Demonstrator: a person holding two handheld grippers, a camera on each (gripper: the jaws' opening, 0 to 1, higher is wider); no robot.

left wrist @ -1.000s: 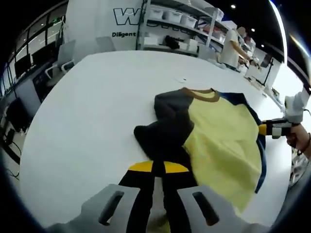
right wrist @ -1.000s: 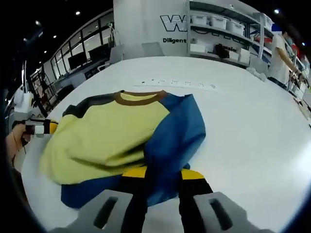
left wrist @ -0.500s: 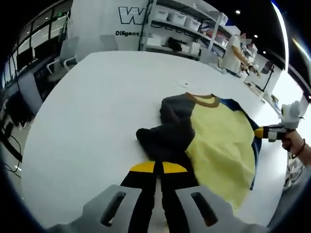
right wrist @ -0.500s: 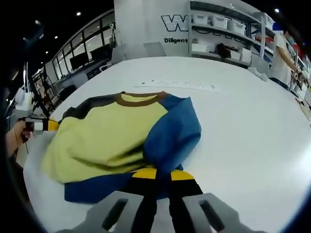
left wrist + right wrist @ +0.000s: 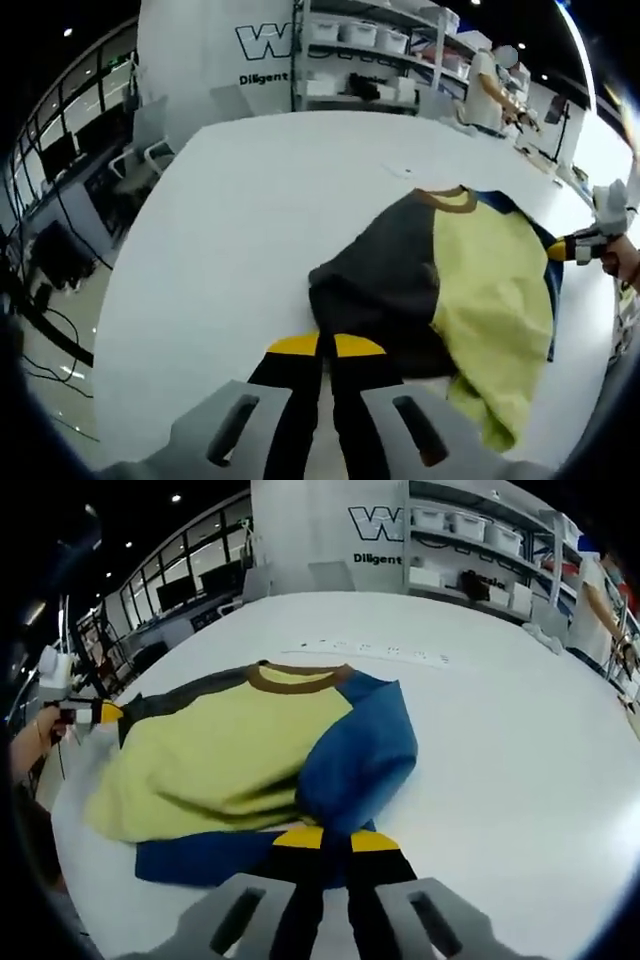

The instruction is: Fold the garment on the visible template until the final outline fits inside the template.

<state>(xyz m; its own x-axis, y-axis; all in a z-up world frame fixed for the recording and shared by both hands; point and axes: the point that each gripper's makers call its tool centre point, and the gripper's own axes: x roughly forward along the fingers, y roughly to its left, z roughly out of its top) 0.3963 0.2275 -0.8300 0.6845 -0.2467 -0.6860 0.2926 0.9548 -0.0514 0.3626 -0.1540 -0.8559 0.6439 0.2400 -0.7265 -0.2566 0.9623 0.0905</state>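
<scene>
While the yellow, blue and dark grey shirt (image 5: pixel 250 750) lies on the white table (image 5: pixel 500 740), its grey sleeve (image 5: pixel 380 290) is pinched by the left gripper (image 5: pixel 325 350). Its blue sleeve (image 5: pixel 360 760) is pinched by the right gripper (image 5: pixel 335 842). White storage shelves (image 5: pixel 370 60) and a standing person (image 5: pixel 490 85) are seen beyond the table.

The shirt (image 5: pixel 250 755) lies on the table (image 5: pixel 500 740), between the two grippers. Shelves (image 5: pixel 480 555) stand behind the table.
</scene>
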